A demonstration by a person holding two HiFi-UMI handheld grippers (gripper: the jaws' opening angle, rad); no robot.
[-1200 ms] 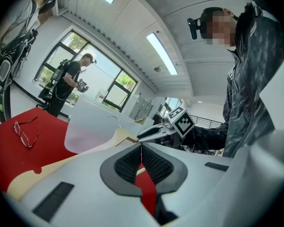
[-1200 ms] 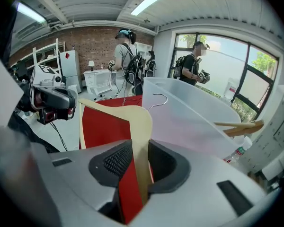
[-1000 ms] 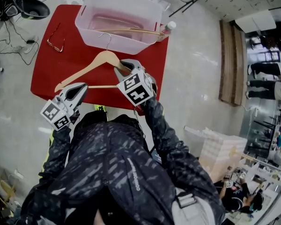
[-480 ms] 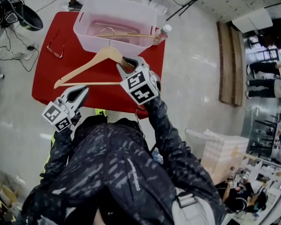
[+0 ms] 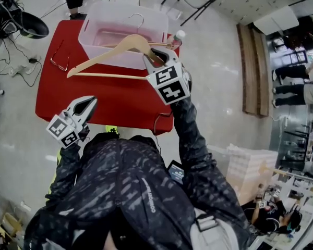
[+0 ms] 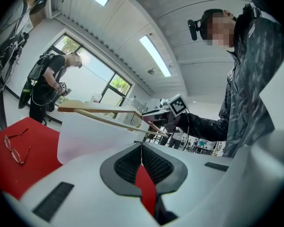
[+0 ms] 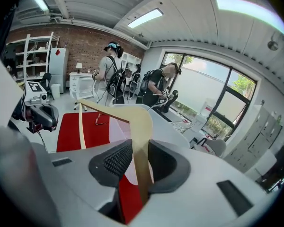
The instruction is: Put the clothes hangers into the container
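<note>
A wooden hanger (image 5: 112, 53) hangs in the air over the near wall of the clear plastic container (image 5: 91, 22), its metal hook reaching above the bin. My right gripper (image 5: 155, 60) is shut on the hanger's right arm; in the right gripper view the wood (image 7: 139, 126) runs up between the pads. A second wooden hanger (image 5: 159, 45) lies inside the container. My left gripper (image 5: 86, 104) is shut and empty, low over the front edge of the red table (image 5: 109, 100). The left gripper view shows the held hanger (image 6: 99, 110) in front of the container (image 6: 90, 138).
A pair of glasses (image 5: 59, 56) lies on the table's left side. A small bottle (image 5: 177, 36) stands at the container's right corner. Cables and chair bases lie on the floor at the left. People (image 7: 111, 74) stand beyond the table.
My right gripper has carried the hanger up and away from me, from above the table's middle to over the container's near wall. The left gripper has stayed in place.
</note>
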